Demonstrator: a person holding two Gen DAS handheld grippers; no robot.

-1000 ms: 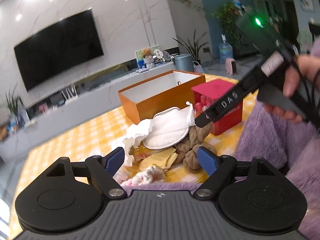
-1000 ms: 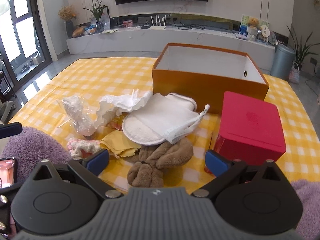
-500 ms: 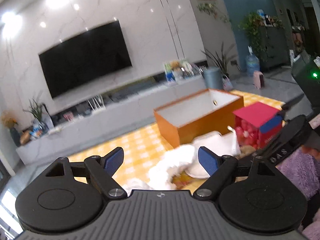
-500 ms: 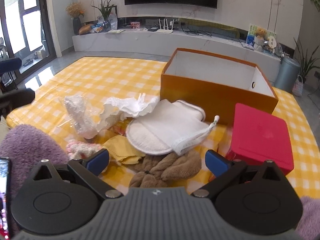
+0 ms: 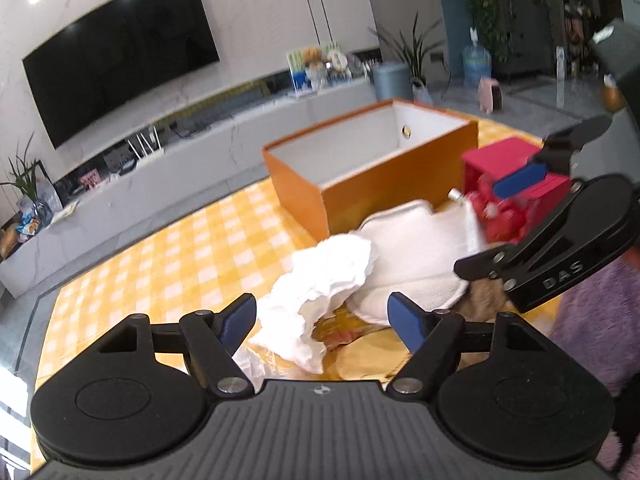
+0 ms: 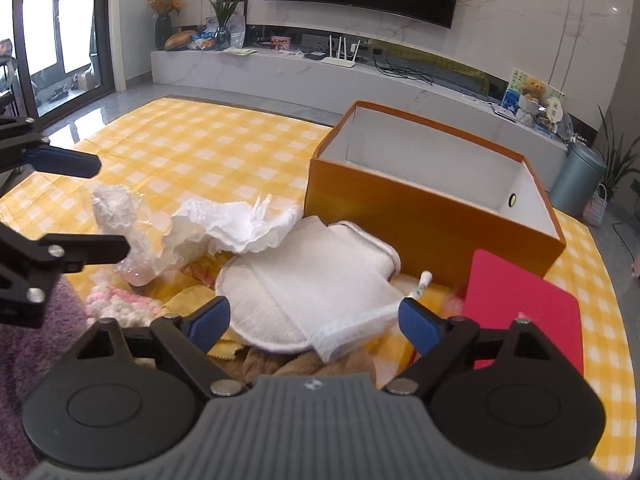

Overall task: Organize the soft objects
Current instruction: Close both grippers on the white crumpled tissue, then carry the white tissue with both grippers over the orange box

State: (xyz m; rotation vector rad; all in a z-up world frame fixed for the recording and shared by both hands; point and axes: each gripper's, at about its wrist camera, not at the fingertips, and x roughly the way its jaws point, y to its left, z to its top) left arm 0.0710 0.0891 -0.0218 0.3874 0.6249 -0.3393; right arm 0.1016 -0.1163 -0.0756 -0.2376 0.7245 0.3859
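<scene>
A heap of soft things lies on the yellow checked tablecloth point(image 6: 180, 152): a crumpled white frilly cloth point(image 5: 328, 272) point(image 6: 228, 220), a white padded mitt point(image 5: 416, 248) point(image 6: 312, 288), a brown plush piece point(image 6: 304, 364), a yellow cloth point(image 6: 188, 300) and a pink-white knit point(image 6: 116, 304). My left gripper point(image 5: 322, 320) point(image 6: 80, 204) hovers over the frilly cloth, jaws closing, pads clear of it. My right gripper point(image 6: 314, 320) point(image 5: 488, 224) hangs over the mitt, jaws also closing, gripping nothing.
An open orange box point(image 5: 372, 184) point(image 6: 420, 216) stands behind the heap, with a red box point(image 5: 504, 152) point(image 6: 524, 312) to its right. A clear plastic bag point(image 6: 116, 208) lies at the heap's left. Purple fleece sleeves point(image 5: 592, 312) point(image 6: 32, 344) frame the near side.
The left gripper has swung left, from the brown plush to over the frilly cloth. The right gripper has moved forward over the mitt. Both pairs of jaws stand a little narrower.
</scene>
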